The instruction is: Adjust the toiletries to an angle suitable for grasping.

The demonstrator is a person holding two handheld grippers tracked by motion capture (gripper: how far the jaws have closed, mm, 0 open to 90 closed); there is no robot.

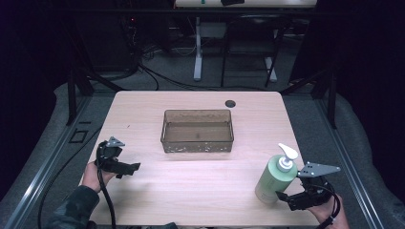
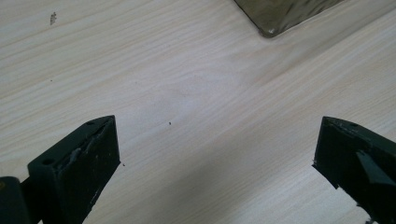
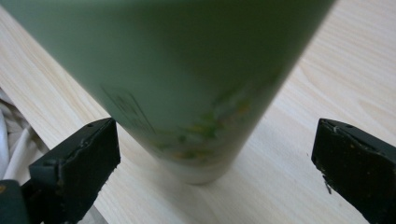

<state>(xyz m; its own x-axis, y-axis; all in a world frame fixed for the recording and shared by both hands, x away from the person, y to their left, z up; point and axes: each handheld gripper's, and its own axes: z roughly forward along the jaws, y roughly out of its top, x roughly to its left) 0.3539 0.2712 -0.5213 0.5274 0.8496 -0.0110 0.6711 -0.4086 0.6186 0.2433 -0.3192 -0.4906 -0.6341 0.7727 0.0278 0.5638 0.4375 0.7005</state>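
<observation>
Wooden table (image 1: 200, 176), green pump bottle (image 1: 274, 177) before spread right claw (image 1: 285, 197), left claw (image 1: 129, 170) spread, empty.

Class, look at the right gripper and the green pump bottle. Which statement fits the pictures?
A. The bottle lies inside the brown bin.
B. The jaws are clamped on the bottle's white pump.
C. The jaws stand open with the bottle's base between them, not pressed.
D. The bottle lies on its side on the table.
C: in the right gripper view the green pump bottle stands upright on the table, with gaps between it and both jaws of the right gripper.
</observation>
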